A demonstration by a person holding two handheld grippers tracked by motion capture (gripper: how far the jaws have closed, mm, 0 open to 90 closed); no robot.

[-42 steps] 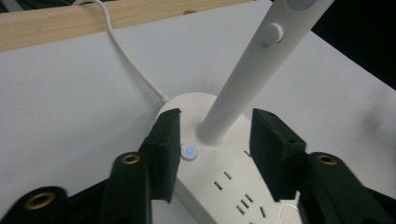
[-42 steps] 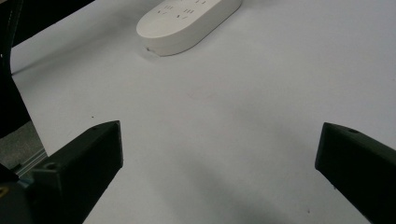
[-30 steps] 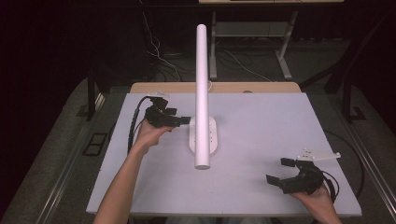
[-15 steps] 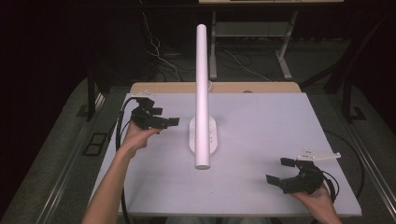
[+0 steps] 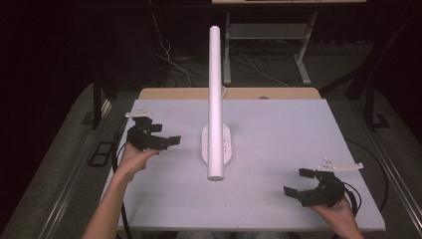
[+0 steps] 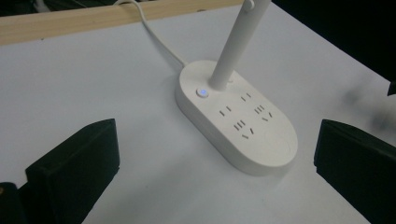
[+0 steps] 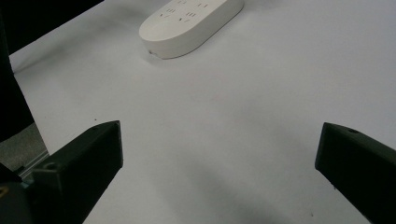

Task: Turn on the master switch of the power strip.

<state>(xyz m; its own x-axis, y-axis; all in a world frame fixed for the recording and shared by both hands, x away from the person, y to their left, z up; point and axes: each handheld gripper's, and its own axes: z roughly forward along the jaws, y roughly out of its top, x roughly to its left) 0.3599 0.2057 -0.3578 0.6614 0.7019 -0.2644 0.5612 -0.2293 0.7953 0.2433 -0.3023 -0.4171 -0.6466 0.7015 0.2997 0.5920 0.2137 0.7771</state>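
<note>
High view: left hand-held gripper (image 5: pixel 166 142) noted with jaws apart, just widened, nothing between, near lamp base (image 5: pixel 217 145); right hand-held gripper (image 5: pixel 297 184) likewise apart, on surface (image 5: pixel 278 129).

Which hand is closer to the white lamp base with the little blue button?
Probably the left. The left gripper sits open just beside the lamp base and faces its blue button. The right gripper waits farther off, near the table's front corner.

Only the lamp (image 5: pixel 215 99) on its socket base (image 5: pixel 216 145) blocks mid-table (image 5: pixel 278 129); both sides lie free.
</note>
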